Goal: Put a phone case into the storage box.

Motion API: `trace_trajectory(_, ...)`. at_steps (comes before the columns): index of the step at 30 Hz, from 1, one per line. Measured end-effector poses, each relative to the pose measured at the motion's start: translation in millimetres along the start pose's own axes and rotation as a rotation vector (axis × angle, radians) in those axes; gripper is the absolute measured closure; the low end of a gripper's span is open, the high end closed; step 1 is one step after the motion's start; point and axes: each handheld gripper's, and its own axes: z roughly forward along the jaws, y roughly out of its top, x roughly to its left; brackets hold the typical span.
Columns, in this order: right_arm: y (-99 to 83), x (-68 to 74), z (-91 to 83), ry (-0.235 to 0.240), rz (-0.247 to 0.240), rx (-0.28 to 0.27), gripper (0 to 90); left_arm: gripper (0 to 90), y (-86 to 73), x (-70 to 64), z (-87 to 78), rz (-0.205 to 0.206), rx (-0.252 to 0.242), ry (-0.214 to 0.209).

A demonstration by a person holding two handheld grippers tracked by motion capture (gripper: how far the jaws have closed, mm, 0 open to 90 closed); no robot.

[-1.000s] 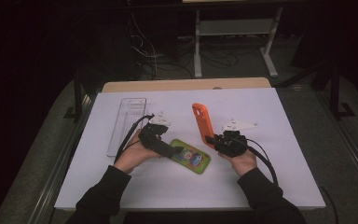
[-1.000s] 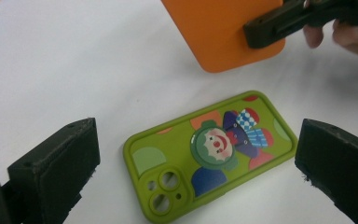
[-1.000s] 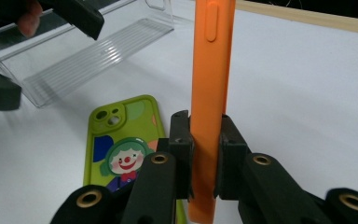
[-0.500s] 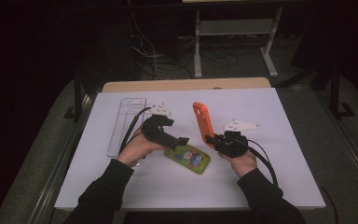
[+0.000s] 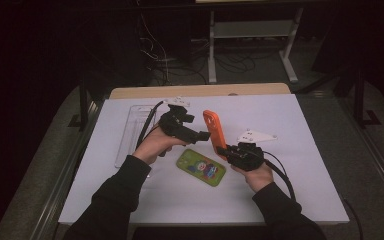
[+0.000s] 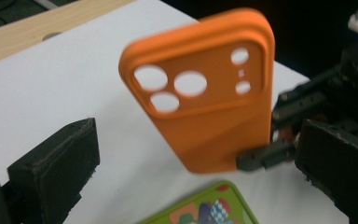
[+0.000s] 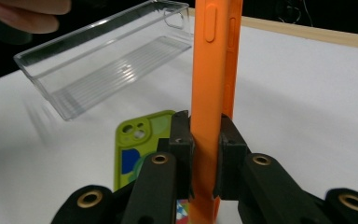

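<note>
White table [image 5: 305, 190], clear tray [image 5: 130, 132] at left. Right gripper [image 5: 223, 150] clamps the orange case [image 5: 214, 131] by its lower end, upright above the table (camera holes up top). Left gripper [image 5: 204, 135] released, jaws spread, just beside the case. Green case [image 5: 201, 167] flat below.

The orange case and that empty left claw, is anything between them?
No. In the left gripper view, only bare white table shows between the open left gripper and the orange case. The green case lies lower, on the table.
</note>
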Motion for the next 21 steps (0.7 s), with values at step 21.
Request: trace_trajectory(21,1.8,13.1,4.2,0.054,0.004,-0.026,78.5,0.0,11.6,-6.4,18.4,-0.001,-0.018,-0.008)
